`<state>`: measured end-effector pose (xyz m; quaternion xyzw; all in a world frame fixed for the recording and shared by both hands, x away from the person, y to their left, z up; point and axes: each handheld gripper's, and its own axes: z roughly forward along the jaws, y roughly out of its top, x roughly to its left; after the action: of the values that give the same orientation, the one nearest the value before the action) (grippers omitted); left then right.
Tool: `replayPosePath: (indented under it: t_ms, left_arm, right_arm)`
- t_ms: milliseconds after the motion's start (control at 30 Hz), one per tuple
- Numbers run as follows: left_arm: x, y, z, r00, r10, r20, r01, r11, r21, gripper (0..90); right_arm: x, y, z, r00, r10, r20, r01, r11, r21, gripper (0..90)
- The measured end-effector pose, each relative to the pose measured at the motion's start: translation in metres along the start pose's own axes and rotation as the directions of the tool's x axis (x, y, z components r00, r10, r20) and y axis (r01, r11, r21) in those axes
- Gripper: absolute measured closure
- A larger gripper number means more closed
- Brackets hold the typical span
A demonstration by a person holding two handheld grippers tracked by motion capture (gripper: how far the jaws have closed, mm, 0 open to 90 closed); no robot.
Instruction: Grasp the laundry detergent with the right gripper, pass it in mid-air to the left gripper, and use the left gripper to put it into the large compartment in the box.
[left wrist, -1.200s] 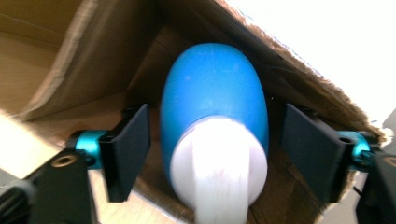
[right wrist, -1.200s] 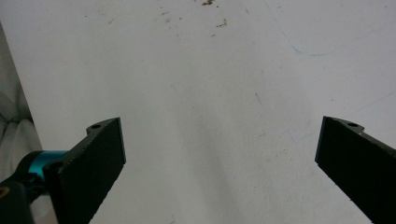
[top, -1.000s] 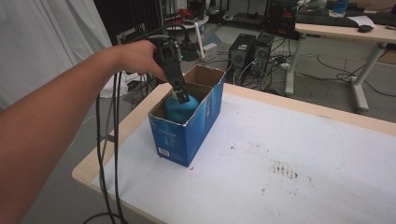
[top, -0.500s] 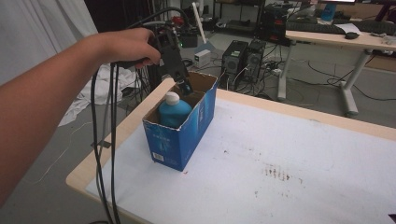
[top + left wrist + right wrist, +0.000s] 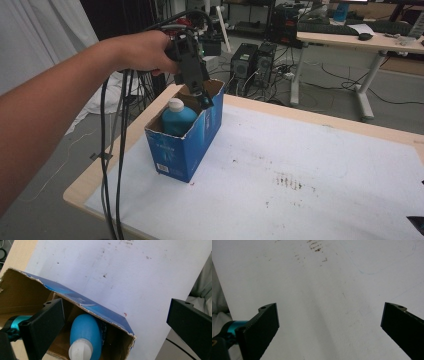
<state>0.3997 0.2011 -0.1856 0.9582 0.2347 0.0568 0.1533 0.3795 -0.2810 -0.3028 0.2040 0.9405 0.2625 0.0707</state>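
Over the box: the left gripper [image 5: 200, 97] hangs just above the far end of the blue cardboard box [image 5: 192, 145], the person's hand [image 5: 142, 50] wrapped round its body and its cables trailing down past the table edge.
Left claw: jaws spread wide and empty; the left gripper view has one jaw over the box's inside and the other out past its torn rim.
Right claw: the right gripper [image 5: 329, 322] has its jaws wide too, holding nothing, over bare white table [image 5: 324, 277].
Bottle: the blue bottle [image 5: 178, 120] with a white cap [image 5: 80, 350] sits inside the box, toward its near end.
Risk, rim: a jaw straddling the wall could catch the ragged cardboard edge and drag or tip the light box.
Risk, cables: the hanging cables pass close to the box's near corner and could snag it if the arm swings.
Risk, bottle: I judge the rounded, smooth shoulder could slip from a grip taken off-centre.
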Motion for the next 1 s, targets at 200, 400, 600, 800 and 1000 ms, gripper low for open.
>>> replayPosePath:
  t_ms: [200, 400, 600, 800, 1000]
  left_arm:
    - [-0.007, 0.014, 0.0, 0.9997, 0.025, 0.0, -0.025, 0.9996, -0.008, 1.6]
    - [-0.021, 0.036, 0.001, 0.9971, 0.076, 0.005, -0.076, 0.9971, -0.005, 1.6]
    - [-0.032, 0.058, 0.004, 0.9941, 0.107, 0.014, -0.107, 0.9942, 0.01, 1.6]
    - [-0.041, 0.076, 0.012, 0.993, 0.114, 0.03, -0.114, 0.9931, 0.024, 1.6]
    - [-0.05, 0.089, 0.023, 0.9906, 0.132, 0.037, -0.133, 0.9904, 0.037, 1.6]
  right_arm:
    - [0.0, 0.001, 0.0, 1.0, 0.004, -0.002, -0.004, 1.0, -0.001, 1.0]
    - [0.001, 0.003, 0.002, 1.0, -0.005, -0.004, 0.005, 1.0, 0.002, 1.1]
    - [0.003, 0.005, 0.003, 1.0, -0.007, -0.005, 0.007, 1.0, 0.006, 1.1]
    - [0.005, 0.008, 0.004, 0.9999, -0.009, -0.005, 0.009, 1.0, 0.004, 1.0]
    - [0.007, 0.01, 0.004, 0.9999, -0.015, -0.009, 0.015, 1.0, 0.001, 1.0]
